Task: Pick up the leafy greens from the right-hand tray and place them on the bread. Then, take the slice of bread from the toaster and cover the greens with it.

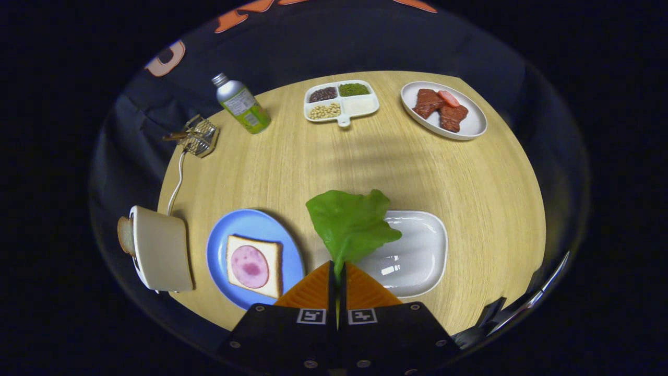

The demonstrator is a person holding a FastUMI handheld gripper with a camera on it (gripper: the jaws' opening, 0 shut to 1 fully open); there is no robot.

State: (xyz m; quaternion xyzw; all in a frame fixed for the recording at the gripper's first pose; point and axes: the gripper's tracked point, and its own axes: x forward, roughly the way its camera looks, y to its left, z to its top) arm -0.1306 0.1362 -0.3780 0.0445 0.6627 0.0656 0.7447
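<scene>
My gripper (337,270) is shut on the stem end of a green lettuce leaf (350,223), which hangs above the table, over the left end of the white oblong tray (417,256). To the left of the fingers lies a blue plate (248,230) with a slice of bread (255,263) topped by a round pink slice of ham (249,266). Further left stands a cream toaster (162,249) with a slice of bread (125,235) sticking out of its far side.
Across the round wooden table (365,162) stand a divided white dish of beans and grains (341,101), a white plate with brown meat pieces (443,109), a green-labelled bottle (241,104) and a small wire basket (199,136). The toaster's white cord (179,177) runs toward the basket.
</scene>
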